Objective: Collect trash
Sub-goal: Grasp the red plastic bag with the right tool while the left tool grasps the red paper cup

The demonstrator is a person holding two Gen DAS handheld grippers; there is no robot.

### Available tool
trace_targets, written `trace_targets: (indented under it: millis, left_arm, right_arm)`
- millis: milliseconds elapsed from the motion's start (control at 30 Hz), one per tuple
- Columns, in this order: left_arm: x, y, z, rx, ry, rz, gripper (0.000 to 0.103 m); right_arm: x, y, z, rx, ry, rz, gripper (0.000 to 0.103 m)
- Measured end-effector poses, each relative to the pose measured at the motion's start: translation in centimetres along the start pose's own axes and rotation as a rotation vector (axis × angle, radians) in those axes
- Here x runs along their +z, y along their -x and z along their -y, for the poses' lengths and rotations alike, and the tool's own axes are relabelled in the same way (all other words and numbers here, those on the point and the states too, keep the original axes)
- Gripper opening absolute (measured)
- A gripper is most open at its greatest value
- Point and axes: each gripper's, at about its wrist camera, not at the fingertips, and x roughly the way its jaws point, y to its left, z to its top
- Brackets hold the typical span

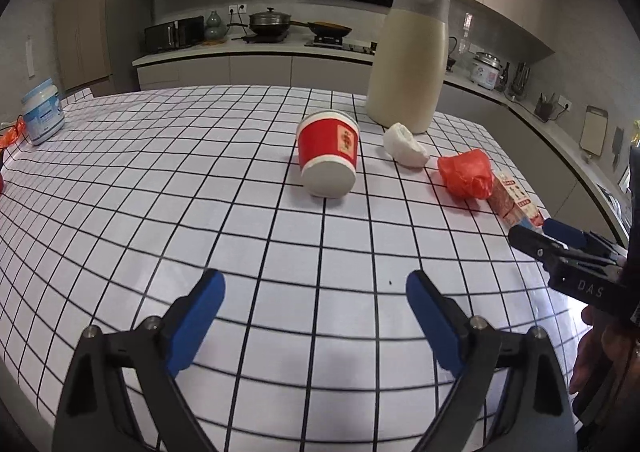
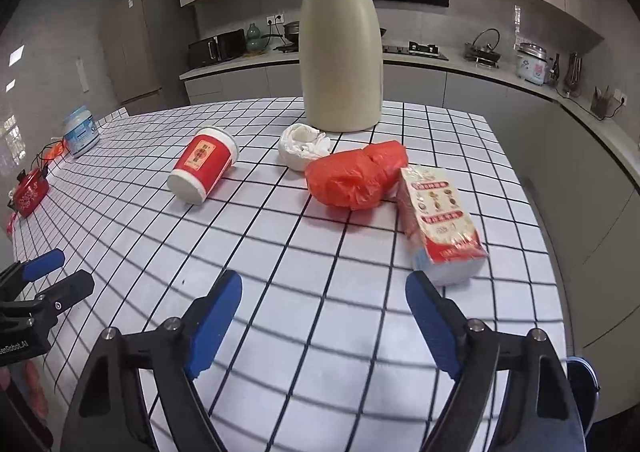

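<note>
A red paper cup (image 1: pixel 328 155) (image 2: pixel 204 168) lies on its side on the checked tablecloth. Right of it are a crumpled white tissue (image 1: pixel 404 145) (image 2: pixel 302 145), a crumpled red plastic bag (image 1: pixel 466 173) (image 2: pixel 356 177) and a flattened drink carton (image 1: pixel 516 201) (image 2: pixel 440 223). My left gripper (image 1: pixel 316 304) is open over bare cloth, short of the cup. My right gripper (image 2: pixel 324 306) is open too, its right pad close to the carton's near end. Nothing lies between either pair of fingers. In the left wrist view the right gripper (image 1: pixel 540 234) shows at the right edge.
A tall cream thermos jug (image 1: pixel 410 59) (image 2: pixel 340 47) stands behind the trash. A white and blue tub (image 1: pixel 43 116) (image 2: pixel 81 131) sits at the far left, a small red kettle (image 2: pixel 29 189) nearer. The table's right edge (image 2: pixel 552 252) runs beside the carton. Kitchen counters lie beyond.
</note>
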Motion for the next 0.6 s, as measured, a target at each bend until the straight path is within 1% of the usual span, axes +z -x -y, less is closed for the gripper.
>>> trace_targets:
  millis: [133, 267, 400, 500, 600]
  left_arm:
    - [2.1, -2.8, 0.6, -0.003, -0.005, -0.008, 0.091]
    - [3.9, -5.6, 0.8, -0.011, 0.007, -0.023, 0.091]
    - [4.9, -7.5, 0.9, -0.011, 0.019, -0.029, 0.091]
    - [5.5, -8.8, 0.8, -0.009, 0.024, -0.04, 0.091]
    - [6.1, -10.0, 0.6, -0.014, 0.037, -0.05, 0.088]
  right_arm:
    - [2.2, -3.1, 0.5, 0.022, -0.013, -0.02, 0.081]
    - [4.2, -6.1, 0.9, 0.017, -0.012, -0.036, 0.081]
    - [5.6, -8.5, 1.4, 0.017, -0.013, -0.047, 0.08]
    - [6.4, -10.0, 1.7, 0.026, -0.012, -0.056, 0.077]
    - [6.9, -11.3, 1.9, 0.035, -0.01, -0.071, 0.067]
